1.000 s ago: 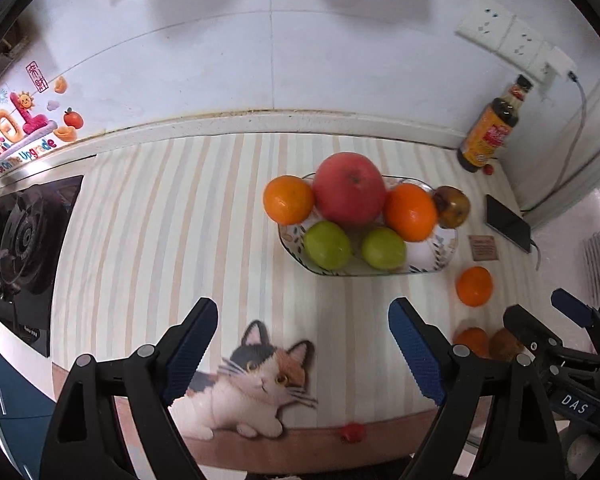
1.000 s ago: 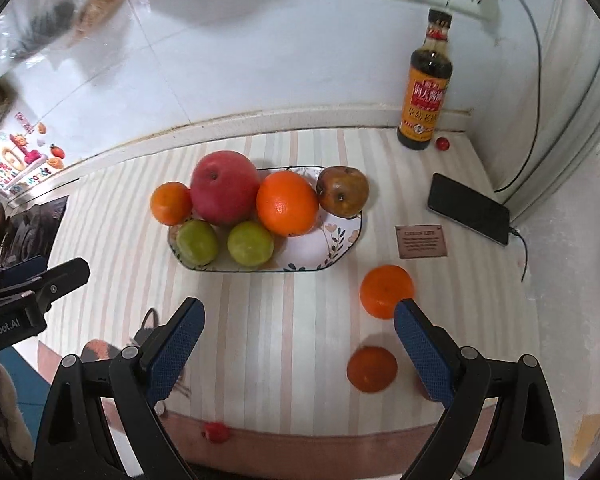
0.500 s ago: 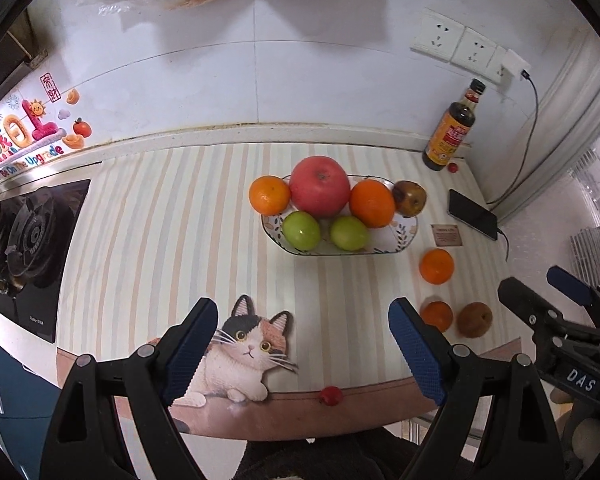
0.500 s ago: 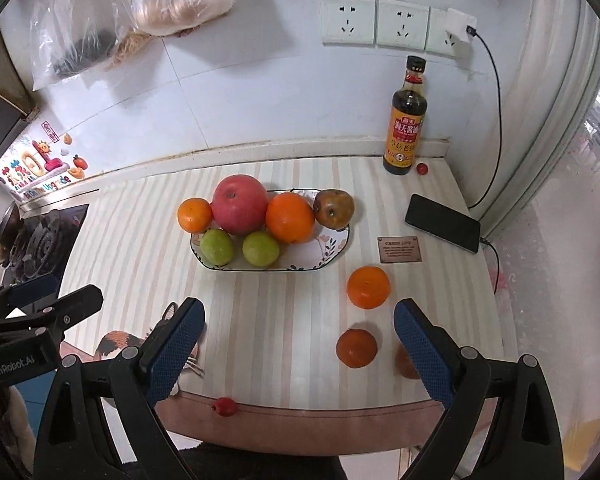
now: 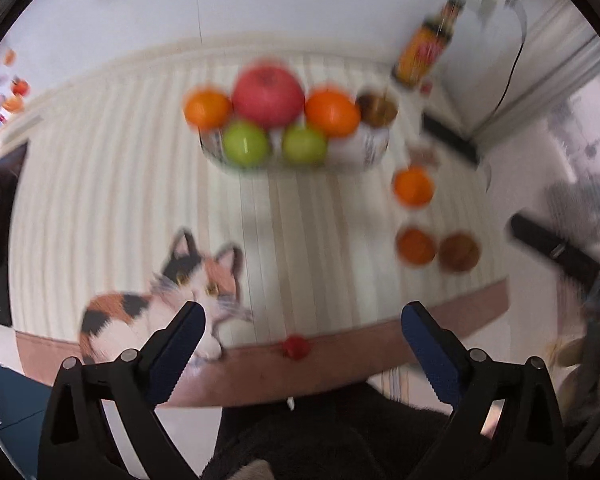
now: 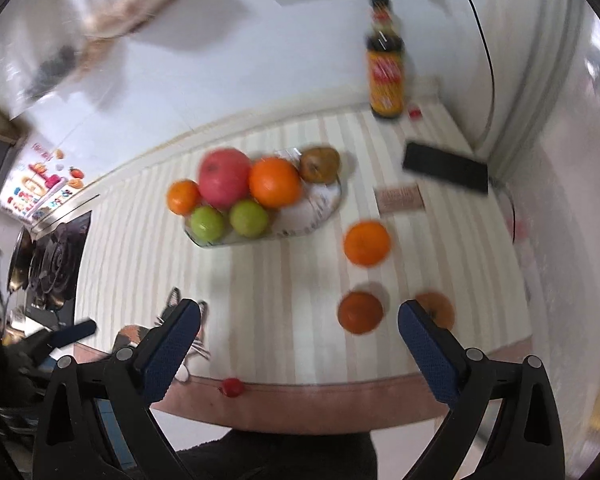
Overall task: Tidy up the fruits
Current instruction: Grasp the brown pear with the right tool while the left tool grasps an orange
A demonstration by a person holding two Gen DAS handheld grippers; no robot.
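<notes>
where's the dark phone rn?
In the right wrist view, the phone lies flat at the counter's far right, near the wall corner, below and right of the sauce bottle and just above the small card.

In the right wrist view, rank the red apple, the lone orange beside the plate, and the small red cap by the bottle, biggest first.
1. Red apple
2. Lone orange, slightly smaller though nearer the camera
3. Red cap, by far the smallest

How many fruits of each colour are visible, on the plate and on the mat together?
Orange: 4
Green: 2
Red: 1
Brown: 2
Total: 9
</notes>
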